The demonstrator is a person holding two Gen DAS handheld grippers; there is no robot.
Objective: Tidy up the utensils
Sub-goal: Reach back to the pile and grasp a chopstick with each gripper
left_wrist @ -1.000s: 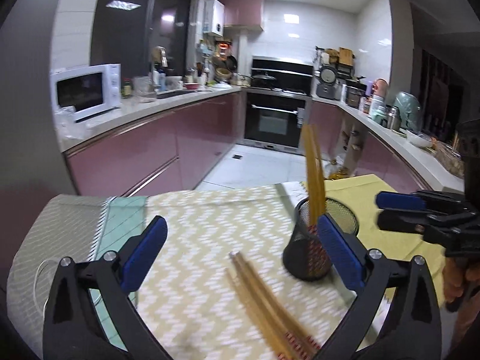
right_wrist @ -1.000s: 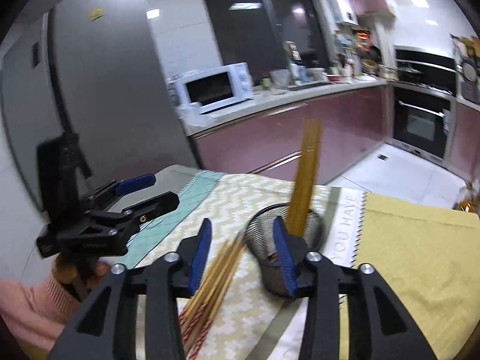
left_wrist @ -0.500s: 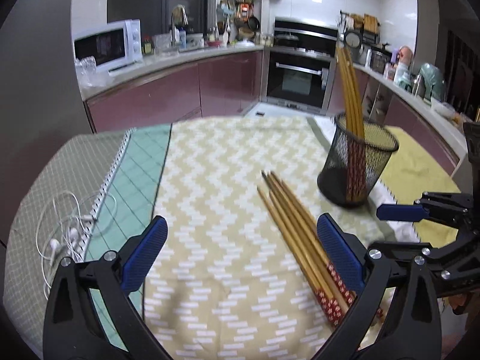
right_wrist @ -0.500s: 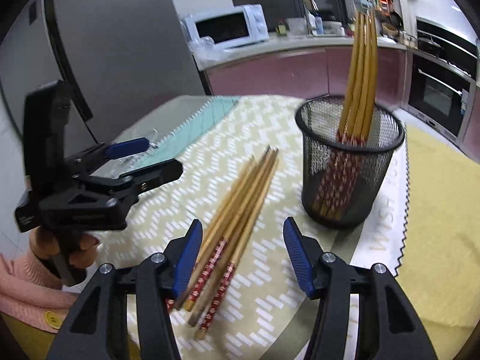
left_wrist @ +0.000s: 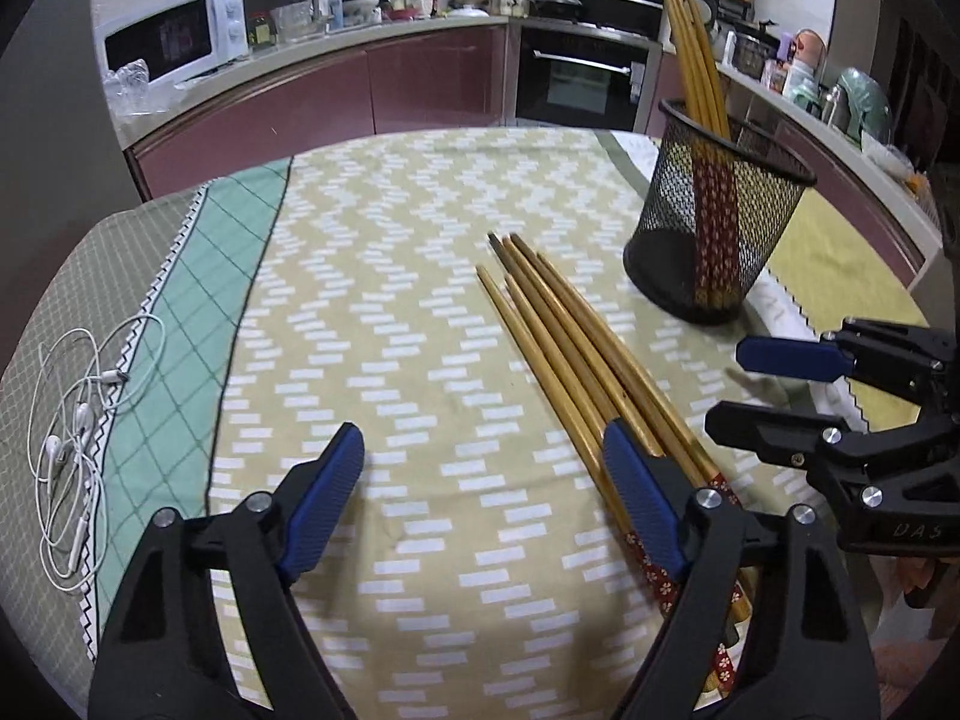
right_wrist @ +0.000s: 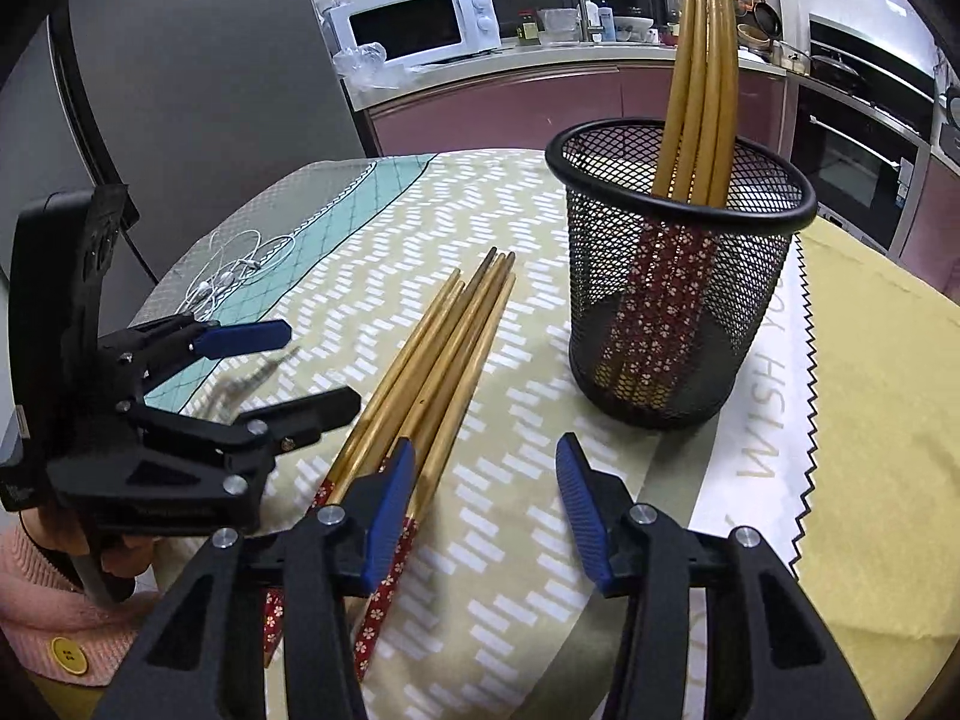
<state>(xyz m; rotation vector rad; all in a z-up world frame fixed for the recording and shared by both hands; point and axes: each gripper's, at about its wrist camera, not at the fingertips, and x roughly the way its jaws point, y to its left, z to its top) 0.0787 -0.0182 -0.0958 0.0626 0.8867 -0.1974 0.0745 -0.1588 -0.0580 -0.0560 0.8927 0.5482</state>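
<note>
Though near chopsticks (left_wrist: 594, 366), fingers (left_wrist: 639, 498) wide, empty.

The chopsticks (left_wrist: 576, 336) are golden tan, with dark red ends dotted in small white flowers. The cup (right_wrist: 678, 300) is black wire mesh. Both sets of fingers (left_wrist: 324, 498) (right_wrist: 585, 516) carry ribbed blue pads on black frames. The tabletop cloth (left_wrist: 390, 276) is beige with a zigzag of white dashes; beside it run a teal grid strip (left_wrist: 198, 312) and a grey checked patch. The earphones (left_wrist: 66, 438) are white. Another cloth (right_wrist: 888, 420) is plain mustard yellow with a white saw-toothed edge. The cabinets (left_wrist: 372, 84) are mauve, the microwave (right_wrist: 420, 21) white.
</note>
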